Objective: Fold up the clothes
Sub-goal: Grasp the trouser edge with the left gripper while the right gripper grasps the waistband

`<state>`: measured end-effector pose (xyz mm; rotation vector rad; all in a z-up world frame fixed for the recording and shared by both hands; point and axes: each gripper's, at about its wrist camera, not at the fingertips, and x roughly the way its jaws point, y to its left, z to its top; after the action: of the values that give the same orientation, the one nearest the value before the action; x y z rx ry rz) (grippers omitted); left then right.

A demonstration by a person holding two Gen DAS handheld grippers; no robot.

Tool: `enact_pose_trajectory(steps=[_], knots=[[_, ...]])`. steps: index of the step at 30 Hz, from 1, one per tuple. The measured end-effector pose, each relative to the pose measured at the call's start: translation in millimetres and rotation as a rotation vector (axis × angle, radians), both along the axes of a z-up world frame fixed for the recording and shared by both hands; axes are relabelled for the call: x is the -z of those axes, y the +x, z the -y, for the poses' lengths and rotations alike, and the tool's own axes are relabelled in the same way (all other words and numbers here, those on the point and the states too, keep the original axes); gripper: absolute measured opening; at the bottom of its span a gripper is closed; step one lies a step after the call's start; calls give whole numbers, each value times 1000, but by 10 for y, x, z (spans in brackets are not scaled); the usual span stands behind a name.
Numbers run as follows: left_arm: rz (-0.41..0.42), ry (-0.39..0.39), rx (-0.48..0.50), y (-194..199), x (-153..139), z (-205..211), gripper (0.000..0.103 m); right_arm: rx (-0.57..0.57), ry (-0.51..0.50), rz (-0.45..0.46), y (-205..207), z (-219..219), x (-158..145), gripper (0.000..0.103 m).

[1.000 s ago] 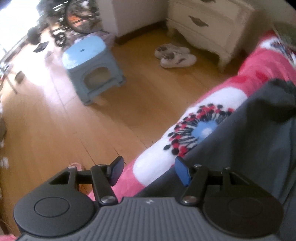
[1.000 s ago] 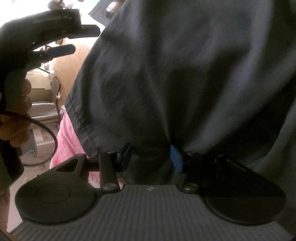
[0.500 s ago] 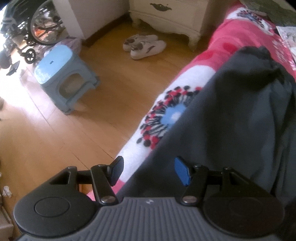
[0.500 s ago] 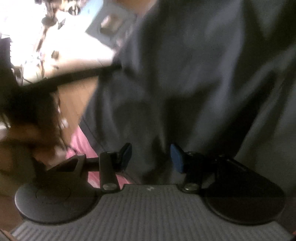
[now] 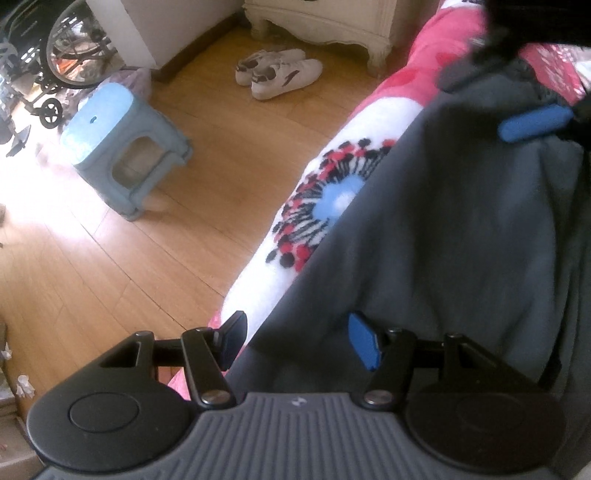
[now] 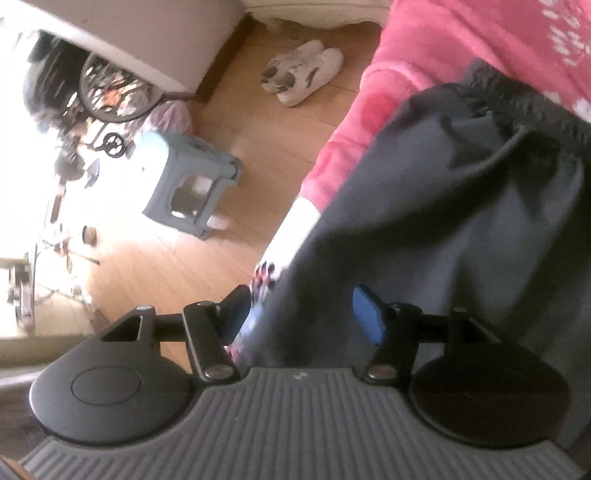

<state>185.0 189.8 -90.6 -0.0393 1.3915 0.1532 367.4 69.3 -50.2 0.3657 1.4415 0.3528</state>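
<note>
Daylight glare from left washes out floor (image 5: pixel 55 229); right view motion-blurred; fisheye bends edges.

Home bedroom, pink floral bedspread (image 5: pixel 399 92), white dresser (image 5: pixel 325 22), sneakers (image 5: pixel 280 74) on wooden floor (image 5: pixel 147 258)

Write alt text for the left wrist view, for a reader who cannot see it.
The open left gripper hangs above a dark grey garment spread on a pink and white floral blanket, nothing between its fingers. Beyond the bed, a wooden floor holds a blue stool and white sneakers.
</note>
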Motion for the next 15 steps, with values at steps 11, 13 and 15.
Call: enact_pose_trajectory(steps=[11, 13, 15], knots=[[-7, -29, -11, -24, 57, -57, 63, 87, -76, -39, 143, -222, 387, 64], [-6, -36, -12, -30, 68, -64, 63, 84, -84, -42, 145, -255, 442, 64], [-4, -43, -13, -37, 74, -75, 63, 79, -88, -44, 151, -259, 469, 65]])
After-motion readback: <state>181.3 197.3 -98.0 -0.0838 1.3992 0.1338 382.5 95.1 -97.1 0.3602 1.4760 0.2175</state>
